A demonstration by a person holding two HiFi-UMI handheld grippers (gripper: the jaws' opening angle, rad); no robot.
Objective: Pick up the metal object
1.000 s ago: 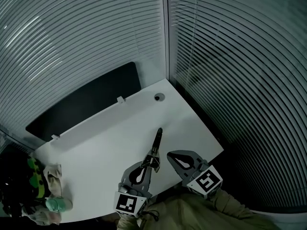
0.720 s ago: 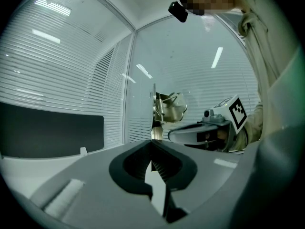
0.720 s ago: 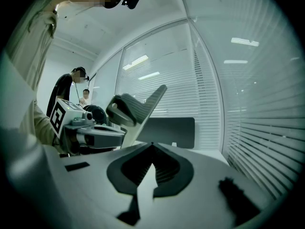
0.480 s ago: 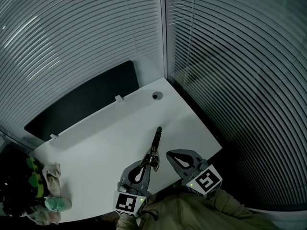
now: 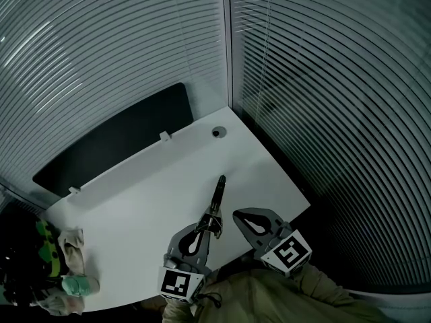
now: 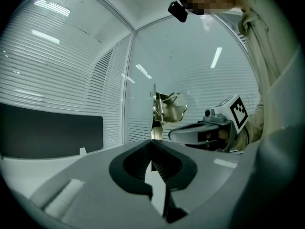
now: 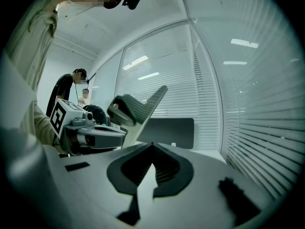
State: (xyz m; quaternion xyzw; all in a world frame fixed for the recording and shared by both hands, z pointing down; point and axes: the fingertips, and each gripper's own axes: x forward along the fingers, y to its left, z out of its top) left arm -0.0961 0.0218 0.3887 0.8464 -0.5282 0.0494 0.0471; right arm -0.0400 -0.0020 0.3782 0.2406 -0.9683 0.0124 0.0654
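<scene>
Blinds (image 5: 101,52) cover the windows behind a white table (image 5: 128,207). The left gripper (image 5: 205,226) is over the near edge of the table, toward the right corner, and its jaws are pressed tight together. The metal object (image 5: 219,197) is a long thin tool with a dark far end. It sticks out from the jaw tips and points at the far corner, where a small round hole (image 5: 216,132) sits in the table. It looks as if the tips pinch the near end of the tool, but that spot is small and dim. In the left gripper view the tool stands straight up past the tips. The right gripper (image 5: 239,216) is just beside the left one, near the same edge. Its jaws are closed too, with nothing in them. At the left corner lies a crumpled cloth (image 5: 73,244).
</scene>
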